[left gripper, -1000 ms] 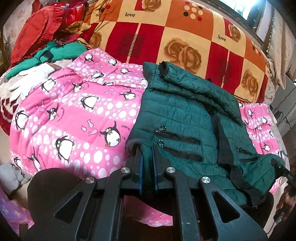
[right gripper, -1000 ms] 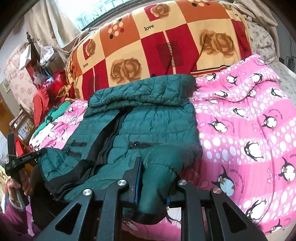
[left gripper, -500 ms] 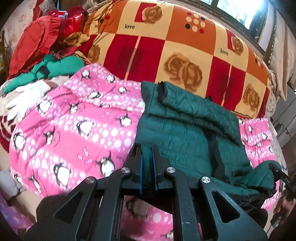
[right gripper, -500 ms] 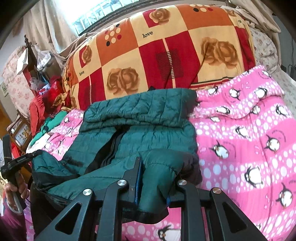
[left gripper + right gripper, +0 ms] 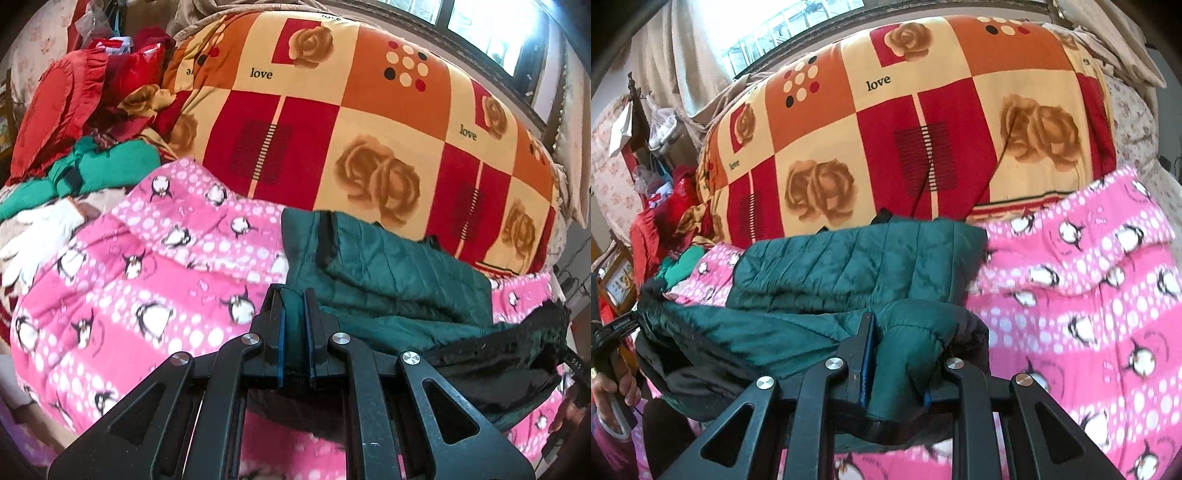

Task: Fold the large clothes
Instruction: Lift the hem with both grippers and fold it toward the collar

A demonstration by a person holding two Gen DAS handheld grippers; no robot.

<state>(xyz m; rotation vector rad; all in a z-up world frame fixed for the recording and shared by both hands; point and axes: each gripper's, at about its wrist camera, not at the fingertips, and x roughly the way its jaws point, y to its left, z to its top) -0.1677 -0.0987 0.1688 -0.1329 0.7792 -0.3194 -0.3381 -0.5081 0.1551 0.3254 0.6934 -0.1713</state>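
The green quilted jacket [image 5: 399, 280] lies on the pink penguin blanket [image 5: 147, 280], in the lower middle of my left wrist view, its hem raised off the blanket toward the camera. Going left to right in that view: a red ruffled cushion [image 5: 55, 110] sits at upper left, with a bright green garment [image 5: 107, 162] below it and a white glove [image 5: 37, 240] at the left edge; then the blanket; then my left gripper [image 5: 294, 295] at lower centre, its two fingers pressed together on a fold of the jacket's edge; then the jacket's dark lining [image 5: 498, 354] sagging at lower right. Behind it all the big orange, red and cream rose-patterned quilt [image 5: 369, 129] fills the top of the frame. In my right wrist view, left to right: my left hand [image 5: 617, 384] shows at the lower left edge, holding the other tool's handle; the jacket [image 5: 857, 269] spans the centre, its lifted hem stretched from that side across to my right gripper [image 5: 897, 332] at lower centre, which is clamped on a thick bunch of the green fabric; the penguin blanket [image 5: 1089, 295] covers the right side, and the rose quilt [image 5: 923, 129] rises behind.
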